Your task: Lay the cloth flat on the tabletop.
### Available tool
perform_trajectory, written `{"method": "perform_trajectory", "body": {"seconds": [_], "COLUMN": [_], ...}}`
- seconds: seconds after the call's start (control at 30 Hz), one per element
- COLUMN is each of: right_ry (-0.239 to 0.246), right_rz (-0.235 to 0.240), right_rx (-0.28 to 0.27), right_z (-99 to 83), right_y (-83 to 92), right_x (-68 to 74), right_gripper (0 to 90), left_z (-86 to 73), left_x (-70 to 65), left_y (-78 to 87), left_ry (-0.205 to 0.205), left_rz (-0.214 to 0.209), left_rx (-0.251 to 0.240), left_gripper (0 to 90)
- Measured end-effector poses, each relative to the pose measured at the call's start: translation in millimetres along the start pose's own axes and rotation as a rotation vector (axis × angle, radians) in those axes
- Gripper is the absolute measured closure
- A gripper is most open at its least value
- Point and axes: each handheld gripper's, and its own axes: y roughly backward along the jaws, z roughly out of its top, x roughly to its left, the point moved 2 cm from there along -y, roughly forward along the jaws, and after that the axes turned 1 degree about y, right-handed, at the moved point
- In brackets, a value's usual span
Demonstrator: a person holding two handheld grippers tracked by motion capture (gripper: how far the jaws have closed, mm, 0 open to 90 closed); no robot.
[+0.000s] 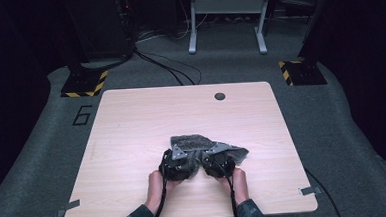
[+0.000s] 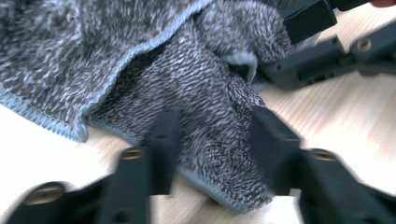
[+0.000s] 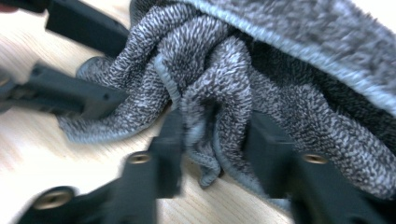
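Straddling grey knit towel (image 2: 205, 121): left gripper (image 2: 217, 140) jaws parted around near hem, right gripper (image 3: 212, 140) parted around bunched folds; towel mid-table (image 1: 131, 121), spreading toward twelve o'clock from both.

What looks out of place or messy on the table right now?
The grey towel on the wooden table is crumpled, not flat: one edge is folded over and the near edge is bunched into ridges between the left tongs and between the right tongs. Nothing looks spilled or damaged.
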Motion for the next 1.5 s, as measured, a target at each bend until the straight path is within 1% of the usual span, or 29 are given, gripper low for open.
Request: {"method": "perform_trajectory", "body": {"seconds": [0.03, 0.07, 0.1, 0.13, 0.2, 0.3, 0.37, 0.4, 0.5, 0.53, 0.6, 0.67, 0.77, 0.87, 1.0, 1.03, 1.07, 1.1, 1.13, 1.17, 1.2, 1.23, 1.27, 1.3, 1.33, 1.4, 1.43, 1.47, 1.5], "right_ry": [0.01, 0.002, 0.006, 0.002, 0.008, 0.009, -0.004, 0.008, 0.019, 0.027, 0.064, 0.073, 0.064, 0.074, 0.06, 0.056, 0.05, 0.048, 0.034, 0.033, 0.032, 0.022, 0.016, 0.01, -0.004, -0.014, -0.022, -0.031, -0.04], "right_rz": [-0.003, 0.0, -0.006, -0.008, -0.005, 0.004, 0.01, 0.014, 0.024, 0.033, 0.05, 0.053, 0.066, 0.069, 0.089, 0.093, 0.109, 0.121, 0.121, 0.136, 0.14, 0.136, 0.128, 0.123, 0.111, 0.089, 0.07, 0.056, 0.04], "right_rx": [0.003, 0.004, -0.001, -0.003, -0.011, -0.018, -0.023, -0.029, -0.038, -0.041, -0.049, -0.049, -0.055, -0.054, -0.053, -0.053, -0.045, -0.039, -0.042, -0.057, -0.081, -0.097, -0.12, -0.134, -0.142, -0.156, -0.157, -0.157, -0.16], "right_z": [-0.9, -2.1, -2.9, -3.4, -4.7, -7.5, -10.7, -12.0, -16.0, -18.1, -22.0, -26.3, -32.0, -36.6, -45.0, -47.5, -49.9, -51.9, -53.4, -54.2, -54.2, -53.8, -53.3, -52.6, -51.8, -51.5, -51.9, -52.5, -53.6], "right_y": [-1.1, -1.4, -1.3, -0.6, 2.0, 8.0, 14.5, 17.3, 25.1, 28.4, 33.1, 37.3, 43.5, 51.1, 59.0, 59.9, 60.3, 60.2, 60.2, 61.6, 63.6, 66.8, 70.9, 74.9, 78.8, 85.8, 88.4, 90.4, 92.2], "right_x": [0.0, 1.0, 0.8, 0.9, -0.4, -1.8, -0.7, -1.5, -0.1, 1.3, 2.7, 4.0, 3.9, 3.4, 2.5, 2.3, 2.5, 2.7, 3.4, 3.4, 2.2, 1.4, 0.1, -2.4, -5.1, -12.8, -17.2, -22.5, -28.7], "right_gripper": [68.8, 72.8, 76.1, 78.4, 81.0, 81.6, 81.7, 81.7, 81.7, 81.6, 81.6, 81.6, 81.5, 81.5, 81.1, 80.1, 75.9, 68.7, 62.8, 56.0, 52.0, 51.3, 49.3, 47.8, 47.7, 47.6, 47.3, 47.6, 47.8], "left_z": [-1.7, -3.0, -3.7, -4.4, -6.2, -9.4, -12.3, -14.0, -19.6, -21.5, -25.8, -30.0, -35.9, -42.2, -52.9, -56.0, -58.9, -60.9, -61.7, -62.0, -61.5, -61.2, -60.3, -59.3, -58.5, -56.8, -55.7, -54.7, -53.5], "left_x": [1.5, 2.5, 4.1, 5.7, 7.5, 10.1, 12.6, 13.8, 15.8, 16.3, 16.1, 15.5, 14.3, 12.2, 8.8, 7.3, 6.4, 6.0, 6.9, 7.5, 8.6, 9.4, 10.3, 10.7, 11.2, 12.2, 13.2, 13.6, 14.0], "left_y": [-1.1, -0.5, 0.1, 1.2, 4.2, 11.4, 17.3, 20.2, 29.2, 32.1, 36.6, 41.1, 46.1, 52.5, 59.0, 60.5, 61.1, 62.5, 64.0, 65.8, 68.8, 72.0, 74.9, 77.7, 79.9, 82.4, 83.0, 82.9, 82.8], "left_ry": [-0.006, -0.006, -0.001, 0.0, 0.005, 0.014, 0.023, 0.03, 0.046, 0.047, 0.054, 0.047, 0.055, 0.056, 0.066, 0.079, 0.079, 0.082, 0.081, 0.092, 0.087, 0.092, 0.09, 0.081, 0.074, 0.066, 0.053, 0.051, 0.034], "left_rz": [-0.001, 0.0, -0.005, -0.011, -0.02, -0.034, -0.043, -0.048, -0.057, -0.059, -0.072, -0.077, -0.094, -0.102, -0.119, -0.134, -0.139, -0.146, -0.14, -0.115, -0.097, -0.096, -0.08, -0.052, -0.039, -0.015, -0.006, -0.002, 0.01], "left_rx": [0.003, -0.005, -0.008, -0.009, -0.012, -0.023, -0.031, -0.035, -0.046, -0.049, -0.053, -0.049, -0.049, -0.049, -0.047, -0.037, -0.041, -0.039, -0.04, -0.045, -0.05, -0.065, -0.073, -0.072, -0.082, -0.084, -0.079, -0.081, -0.076], "left_gripper": [64.8, 69.6, 74.7, 78.1, 81.5, 83.1, 83.6, 83.7, 84.2, 84.4, 84.4, 84.3, 84.3, 84.2, 83.7, 82.8, 80.8, 76.9, 69.2, 58.7, 51.4, 48.4, 45.7, 41.3, 38.7, 37.9, 37.0, 37.5, 37.8]}}
